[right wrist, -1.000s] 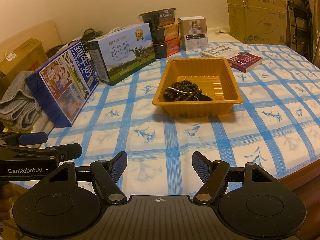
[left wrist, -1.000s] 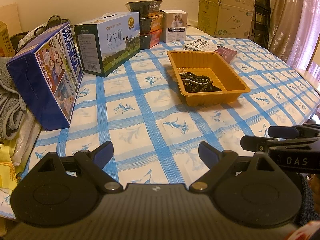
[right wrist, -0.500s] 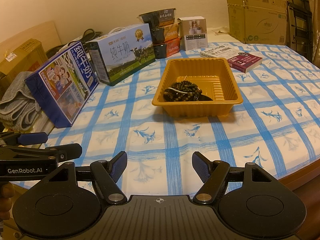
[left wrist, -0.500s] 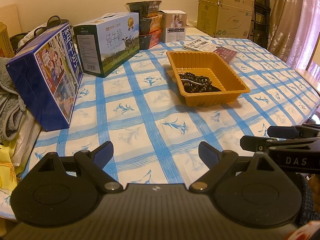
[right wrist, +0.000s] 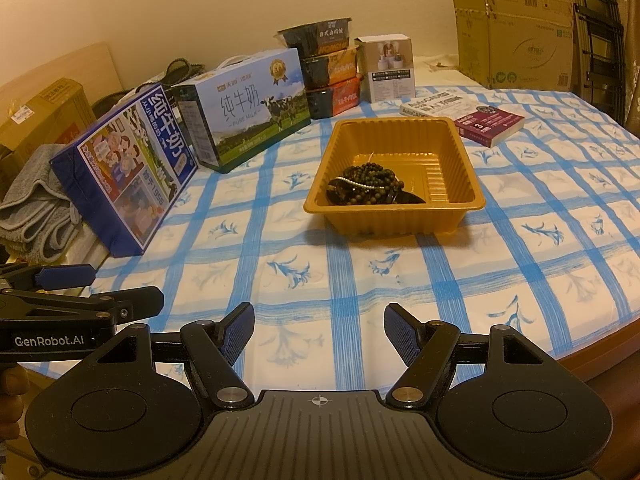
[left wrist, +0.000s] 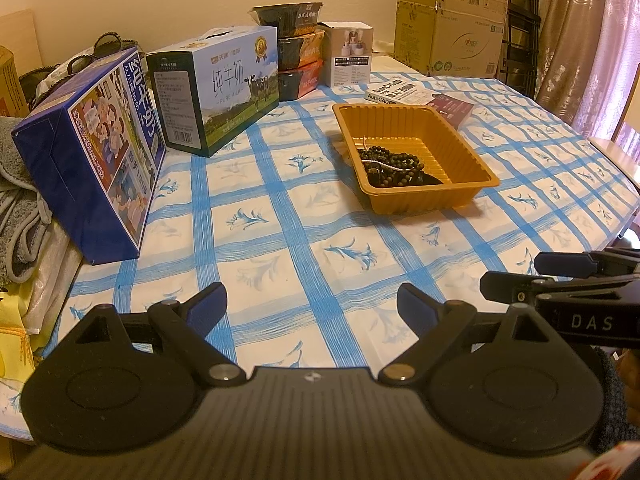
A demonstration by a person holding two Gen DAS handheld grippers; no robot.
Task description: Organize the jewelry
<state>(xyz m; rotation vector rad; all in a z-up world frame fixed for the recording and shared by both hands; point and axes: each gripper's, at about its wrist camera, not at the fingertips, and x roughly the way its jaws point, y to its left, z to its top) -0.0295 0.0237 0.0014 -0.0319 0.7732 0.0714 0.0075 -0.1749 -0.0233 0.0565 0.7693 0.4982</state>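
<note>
The left tool hovers low over the near edge of the bench, which is covered by a white cloth with blue checks and blue flower prints; its two blue-padded fingers are spread wide with nothing between them. The right tool hangs beside it at the same near edge, its fingers likewise parted and empty. Each tool shows at the edge of the other's view. Well ahead of both stands a shallow rectangular orange-brown plastic tray, and the tangle of dark beaded jewelry strands lies inside it, bunched toward the tray's near left corner, with one thin string of pale beads crossing the dark ones. Left of the tray, a dark blue milk carton box with cartoon figures stands near the bench's edge, and beyond it a white and green milk box printed with a cow. Behind the tray are stacked dark instant-food bowls, a small white product box and two books lying flat. A grey folded towel sits at the far left.
</note>
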